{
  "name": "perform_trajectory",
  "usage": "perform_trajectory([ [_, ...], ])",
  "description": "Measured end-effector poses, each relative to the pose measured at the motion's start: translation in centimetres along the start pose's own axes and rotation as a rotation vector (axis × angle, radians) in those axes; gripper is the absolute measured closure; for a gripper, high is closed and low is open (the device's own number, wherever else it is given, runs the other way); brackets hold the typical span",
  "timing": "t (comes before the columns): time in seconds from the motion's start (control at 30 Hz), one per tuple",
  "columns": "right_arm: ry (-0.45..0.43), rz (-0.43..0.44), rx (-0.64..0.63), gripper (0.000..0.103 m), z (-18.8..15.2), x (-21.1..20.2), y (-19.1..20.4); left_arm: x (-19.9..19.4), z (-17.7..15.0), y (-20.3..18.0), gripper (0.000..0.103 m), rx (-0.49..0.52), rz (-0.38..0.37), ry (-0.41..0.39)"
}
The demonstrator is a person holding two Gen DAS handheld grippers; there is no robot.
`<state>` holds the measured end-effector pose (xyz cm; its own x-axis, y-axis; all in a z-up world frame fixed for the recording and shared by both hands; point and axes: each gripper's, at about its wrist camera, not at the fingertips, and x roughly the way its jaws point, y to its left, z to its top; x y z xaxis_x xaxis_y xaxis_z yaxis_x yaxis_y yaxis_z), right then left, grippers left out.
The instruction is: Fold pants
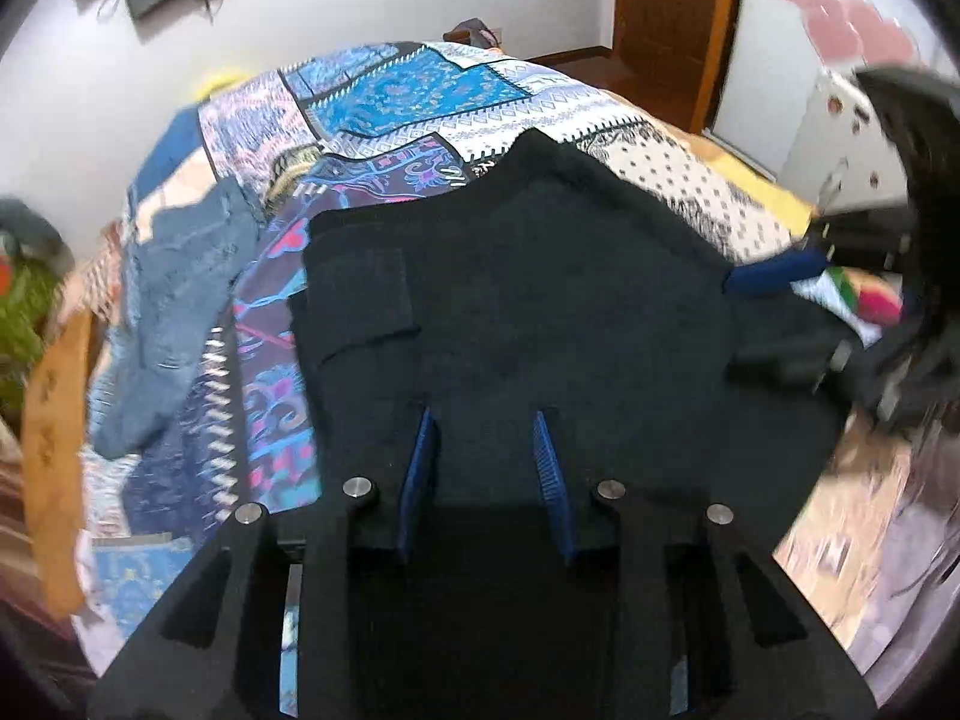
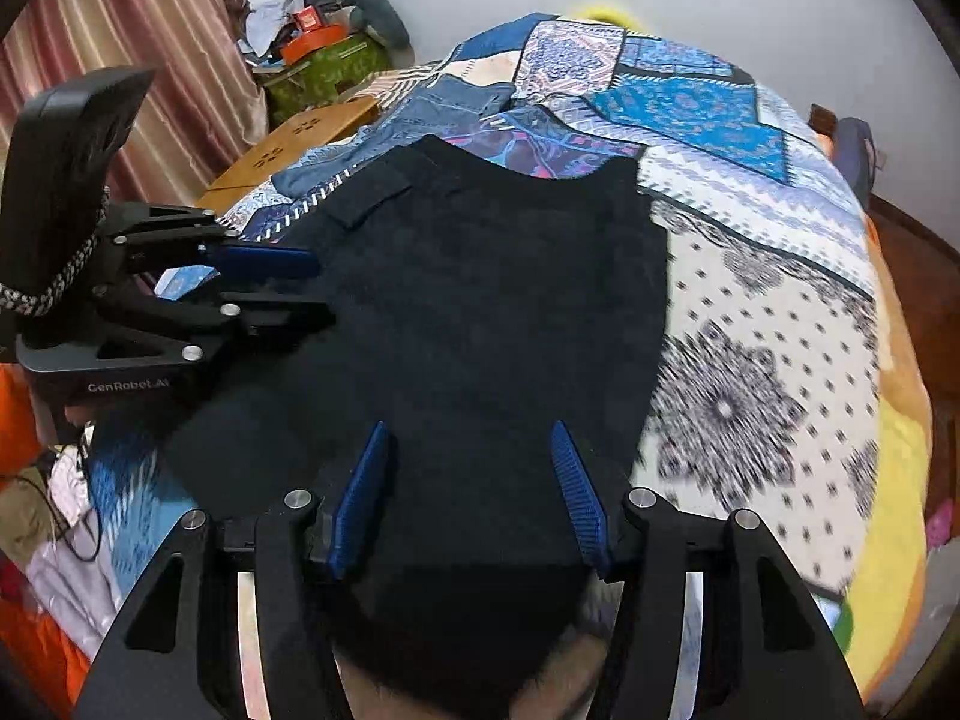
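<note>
Black pants (image 1: 510, 276) lie folded on the patchwork bedspread (image 1: 408, 90), with a back pocket (image 1: 360, 300) facing up; they also show in the right wrist view (image 2: 492, 300). My left gripper (image 1: 485, 420) is open over the near edge of the pants, blue pads apart. It also shows from the side in the right wrist view (image 2: 321, 294), jaws apart at the pants' left edge. My right gripper (image 2: 471, 435) is open above the near part of the pants. It appears blurred in the left wrist view (image 1: 738, 318) at the pants' right edge.
Blue jeans (image 1: 174, 300) lie on the bed left of the black pants. A wooden board (image 2: 300, 144) and a cluttered green box (image 2: 324, 66) stand beyond the bed's far left. A wooden door (image 1: 672, 0) is at the back.
</note>
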<state>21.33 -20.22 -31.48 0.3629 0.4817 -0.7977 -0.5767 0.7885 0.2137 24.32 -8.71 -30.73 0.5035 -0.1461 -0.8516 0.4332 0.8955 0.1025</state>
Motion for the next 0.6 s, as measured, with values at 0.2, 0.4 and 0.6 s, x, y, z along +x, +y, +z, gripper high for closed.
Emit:
perform_trajectory([
  [0.2,-0.014,-0.026,0.047,0.05,-2.0,-2.6,-1.0,-1.6,-2.6,2.1,0.061,-0.075,-0.011,0.009],
  [0.4,-0.021,-0.022,0.084,0.05,-2.6,-4.0,-1.7,-3.3,-3.5,4.2,0.05,-0.128,0.049,0.011],
  [0.6,-0.052,-0.142,0.051,0.049,-1.6,-5.9,-2.1,-5.0,-3.1,8.1,0.04,-0.269,0.054,0.002],
])
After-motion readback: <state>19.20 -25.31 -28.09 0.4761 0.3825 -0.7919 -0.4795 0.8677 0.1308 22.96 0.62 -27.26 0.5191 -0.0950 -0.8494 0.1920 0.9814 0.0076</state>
